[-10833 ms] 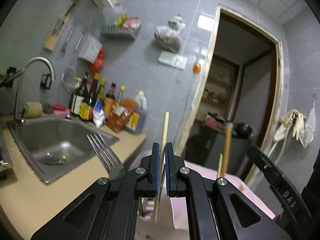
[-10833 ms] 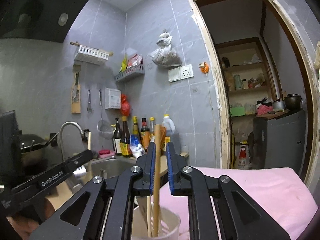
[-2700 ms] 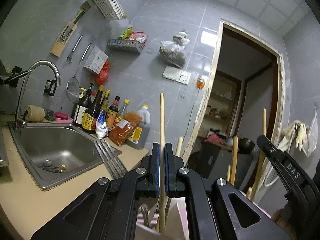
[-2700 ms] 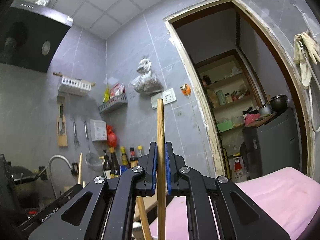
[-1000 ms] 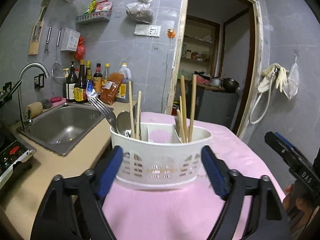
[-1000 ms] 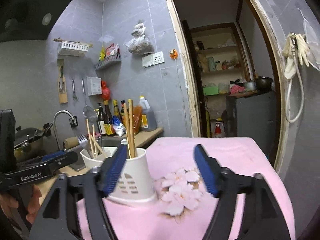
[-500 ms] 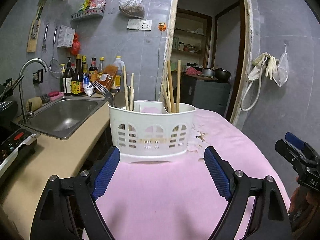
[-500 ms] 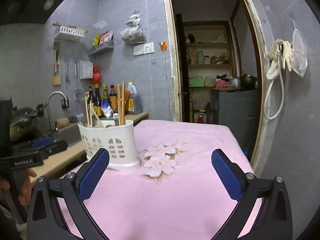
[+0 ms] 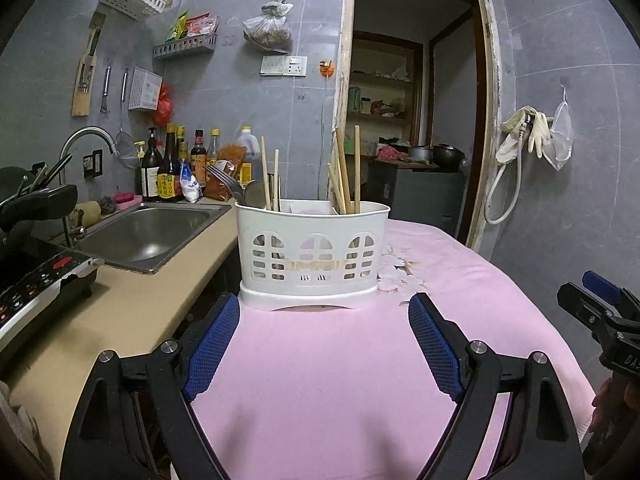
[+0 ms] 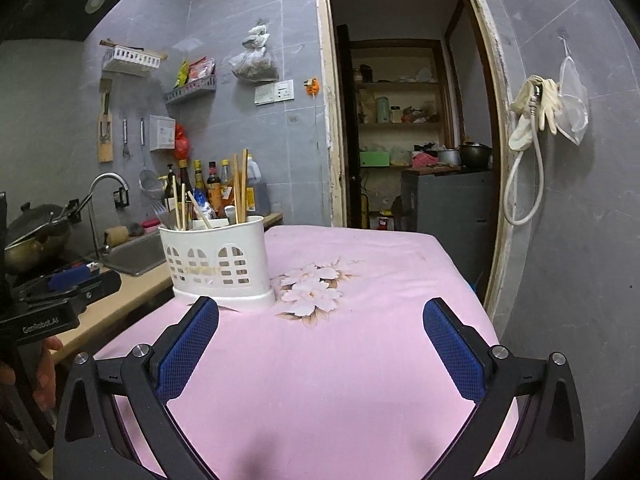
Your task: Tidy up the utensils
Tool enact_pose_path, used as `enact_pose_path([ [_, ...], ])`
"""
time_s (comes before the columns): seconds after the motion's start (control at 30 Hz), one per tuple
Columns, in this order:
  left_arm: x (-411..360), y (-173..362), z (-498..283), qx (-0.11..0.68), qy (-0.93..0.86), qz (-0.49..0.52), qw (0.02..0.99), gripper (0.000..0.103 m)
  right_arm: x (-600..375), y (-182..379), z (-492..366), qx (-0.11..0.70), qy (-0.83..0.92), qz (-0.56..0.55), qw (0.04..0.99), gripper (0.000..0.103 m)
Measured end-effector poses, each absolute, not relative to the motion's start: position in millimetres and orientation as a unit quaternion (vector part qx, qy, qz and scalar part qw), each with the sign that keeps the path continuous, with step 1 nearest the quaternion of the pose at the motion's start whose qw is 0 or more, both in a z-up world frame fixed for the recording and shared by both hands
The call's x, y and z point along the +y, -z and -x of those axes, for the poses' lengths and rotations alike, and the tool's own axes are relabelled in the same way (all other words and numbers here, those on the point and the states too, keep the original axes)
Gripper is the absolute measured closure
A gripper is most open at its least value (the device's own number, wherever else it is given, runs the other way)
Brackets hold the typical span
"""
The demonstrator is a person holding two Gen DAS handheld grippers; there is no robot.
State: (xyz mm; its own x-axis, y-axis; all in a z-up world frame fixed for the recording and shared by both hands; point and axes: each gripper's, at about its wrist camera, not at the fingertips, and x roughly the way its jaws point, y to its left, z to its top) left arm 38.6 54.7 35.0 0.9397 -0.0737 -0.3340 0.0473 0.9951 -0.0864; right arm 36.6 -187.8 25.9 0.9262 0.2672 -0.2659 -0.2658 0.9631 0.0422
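On the pink-covered worktop (image 9: 360, 380) stands the white utensil caddy (image 9: 314, 256), chopsticks (image 9: 346, 176) and a fork (image 9: 224, 178) upright inside. Left tool (image 9: 324, 344) and right tool (image 10: 320, 352) gape wide, empty. Chopsticks look light, stiff, slippery; best pinched mid-shaft.

A white slotted plastic utensil caddy (image 9: 314, 256) is showing arched cut-outs and a faded yellowish strip, holding pale wooden chopsticks (image 9: 347, 176) and a silvery metal fork (image 9: 224, 180). The pink cloth (image 10: 360, 344) is displaying a cream-and-brown flower print (image 10: 312, 292). Beside it a beige worktop (image 9: 120, 304) is carrying a steel-grey sink (image 9: 148, 236), against grey wall tiles (image 9: 240, 92).
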Motion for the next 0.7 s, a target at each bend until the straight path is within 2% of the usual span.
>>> enact_pose_path([
  [0.7, 54.5, -33.3, -37.2, 0.169, 0.027, 0.039, 0.985, 0.020, -187.4, -26.9, -34.5, 0.132, -0.136, -0.005, 0.982, 0.000],
])
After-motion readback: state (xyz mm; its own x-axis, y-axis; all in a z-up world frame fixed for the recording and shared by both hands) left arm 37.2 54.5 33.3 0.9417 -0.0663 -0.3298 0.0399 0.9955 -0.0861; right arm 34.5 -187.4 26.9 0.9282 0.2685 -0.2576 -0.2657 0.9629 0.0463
